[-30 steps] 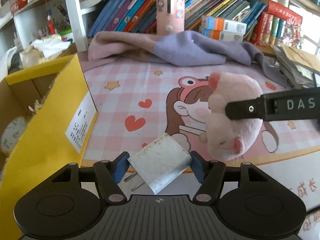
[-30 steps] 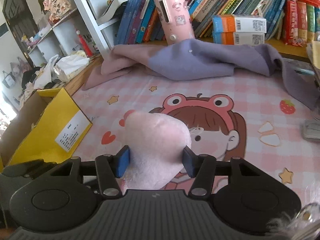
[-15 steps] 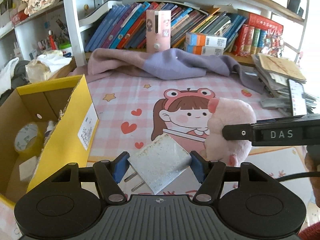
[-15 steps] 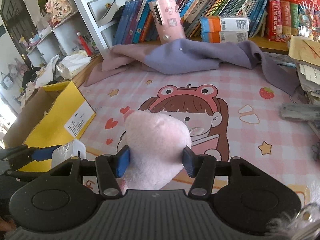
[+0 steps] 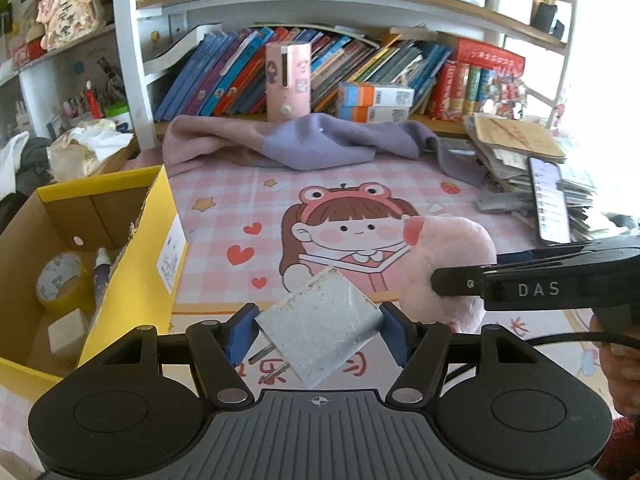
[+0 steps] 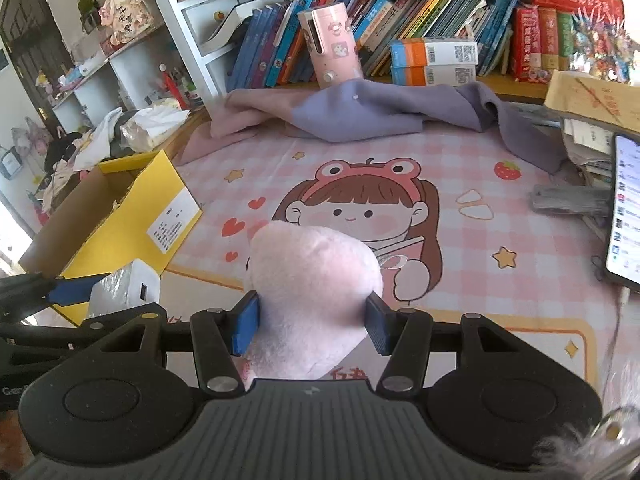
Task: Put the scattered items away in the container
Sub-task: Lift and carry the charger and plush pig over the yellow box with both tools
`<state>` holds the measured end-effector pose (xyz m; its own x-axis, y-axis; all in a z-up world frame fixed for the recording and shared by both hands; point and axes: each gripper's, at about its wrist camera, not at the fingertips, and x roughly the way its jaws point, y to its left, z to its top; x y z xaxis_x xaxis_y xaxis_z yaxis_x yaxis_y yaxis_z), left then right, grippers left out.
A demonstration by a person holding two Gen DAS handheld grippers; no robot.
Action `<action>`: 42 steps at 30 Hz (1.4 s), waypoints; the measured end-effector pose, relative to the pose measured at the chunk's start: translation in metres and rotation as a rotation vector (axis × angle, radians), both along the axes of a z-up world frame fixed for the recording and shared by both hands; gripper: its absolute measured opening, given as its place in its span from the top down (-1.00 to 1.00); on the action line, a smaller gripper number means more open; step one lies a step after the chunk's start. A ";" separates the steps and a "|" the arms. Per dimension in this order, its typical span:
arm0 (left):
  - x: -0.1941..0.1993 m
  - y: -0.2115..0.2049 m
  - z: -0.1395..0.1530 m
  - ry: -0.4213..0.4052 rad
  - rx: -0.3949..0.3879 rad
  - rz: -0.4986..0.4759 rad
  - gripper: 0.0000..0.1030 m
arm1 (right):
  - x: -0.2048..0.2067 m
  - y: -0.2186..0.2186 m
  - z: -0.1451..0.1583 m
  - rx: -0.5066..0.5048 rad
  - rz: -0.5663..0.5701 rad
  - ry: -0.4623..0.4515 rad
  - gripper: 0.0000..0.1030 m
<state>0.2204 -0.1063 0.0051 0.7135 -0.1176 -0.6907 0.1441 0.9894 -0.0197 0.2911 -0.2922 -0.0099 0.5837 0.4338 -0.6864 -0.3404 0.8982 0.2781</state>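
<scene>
Yellow cardboard box (image 5: pixel 132 248), left: transport step. Left gripper (image 5: pixel 318 334) pinches white plug adapter (image 5: pixel 320 328); right gripper (image 6: pixel 310 322) squeezes pink plush toy (image 6: pixel 312 280). Next: carry both left, release inside.

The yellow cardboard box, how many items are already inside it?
3 visible: a tape roll, a small white bottle beside it, a white block nearer the camera. The box wall may hide more.

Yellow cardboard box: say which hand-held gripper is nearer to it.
Left. The left hand-held gripper, holding the white charger, is beside the yellow cardboard box; the right hand-held gripper, holding the pink plush toy, is farther away.
</scene>
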 end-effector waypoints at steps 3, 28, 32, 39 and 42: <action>-0.011 0.003 0.004 -0.013 -0.010 -0.033 -0.26 | -0.012 0.001 0.004 -0.009 -0.025 -0.008 -0.02; -0.136 0.105 0.024 -0.103 -0.062 -0.307 -0.26 | -0.190 0.086 0.034 -0.058 -0.285 -0.077 -0.02; -0.152 0.125 0.024 -0.100 -0.065 -0.315 -0.26 | -0.214 0.106 0.035 -0.061 -0.295 -0.074 -0.02; -0.176 0.157 0.023 -0.091 -0.082 -0.289 -0.26 | -0.245 0.139 0.036 -0.077 -0.260 -0.070 -0.02; -0.183 0.171 0.023 -0.095 -0.091 -0.262 -0.26 | -0.252 0.153 0.038 -0.088 -0.228 -0.070 -0.02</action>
<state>0.0377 0.0648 0.0280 0.7118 -0.3647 -0.6003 0.3998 0.9131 -0.0806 0.0387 -0.1392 0.0281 0.7067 0.2260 -0.6704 -0.1422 0.9736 0.1784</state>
